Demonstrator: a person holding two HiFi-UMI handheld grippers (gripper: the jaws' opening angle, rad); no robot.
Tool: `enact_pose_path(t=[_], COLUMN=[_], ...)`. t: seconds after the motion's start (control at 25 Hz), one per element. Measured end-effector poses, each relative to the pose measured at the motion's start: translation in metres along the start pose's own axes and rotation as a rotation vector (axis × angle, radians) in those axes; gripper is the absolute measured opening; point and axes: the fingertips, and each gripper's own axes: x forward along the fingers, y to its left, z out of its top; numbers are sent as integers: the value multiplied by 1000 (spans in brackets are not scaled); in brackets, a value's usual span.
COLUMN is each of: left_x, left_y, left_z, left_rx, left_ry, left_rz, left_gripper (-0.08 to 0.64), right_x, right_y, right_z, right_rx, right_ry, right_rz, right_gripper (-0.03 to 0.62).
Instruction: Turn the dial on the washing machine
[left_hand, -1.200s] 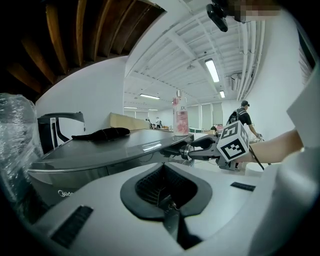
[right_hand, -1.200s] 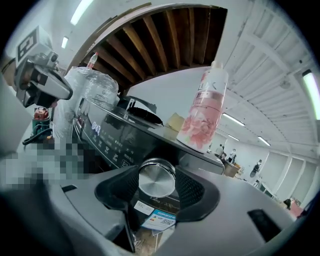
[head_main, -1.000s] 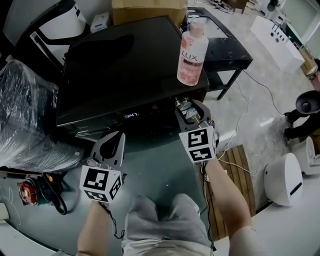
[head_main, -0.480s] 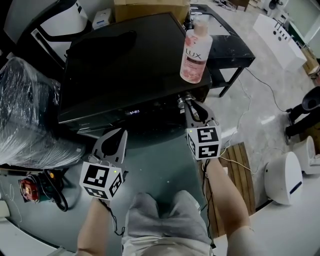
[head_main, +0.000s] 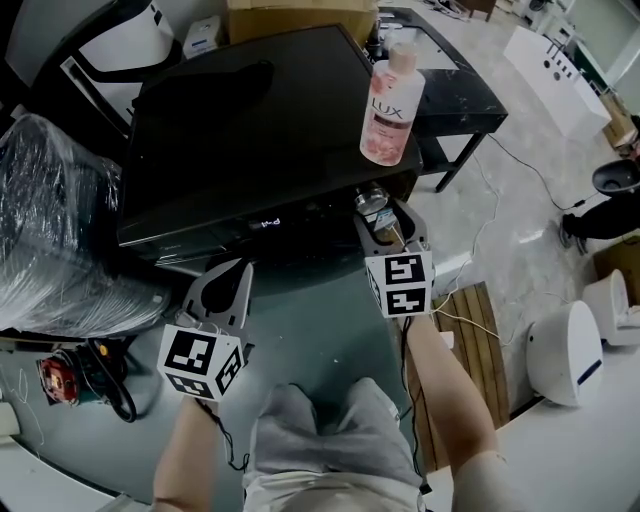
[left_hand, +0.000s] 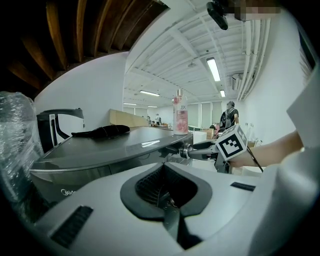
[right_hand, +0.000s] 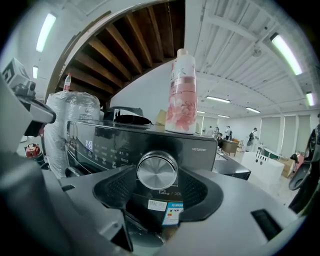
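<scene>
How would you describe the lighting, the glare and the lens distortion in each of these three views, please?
Head view: evenly lit and sharp, but the top of the black washing machine swallows detail. Left gripper view: strong fisheye that bends the ceiling light, with a dark upper-left corner. Right gripper view: the same fisheye curve, and the dial is crisp with a bright sheen.

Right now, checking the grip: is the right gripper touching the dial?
Apart. Right gripper view: the right gripper has opening jaws flanking the dial, gaps either side.
</scene>
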Motion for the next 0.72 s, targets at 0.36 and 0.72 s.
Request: enact_pose_path(t=[0.36, 0.72], left_x=[-3, -5], left_y=[5, 17], left_z=[2, 3], left_rx=[-10, -2], left_ry=[13, 18], left_rz=[2, 31], left_gripper=[20, 20], right_x=[11, 10], right_y=[0, -8], right_z=[7, 5], right_rx=[38, 401], right_ry=[26, -44], right_rz=[-4, 57], right_gripper=[292, 291])
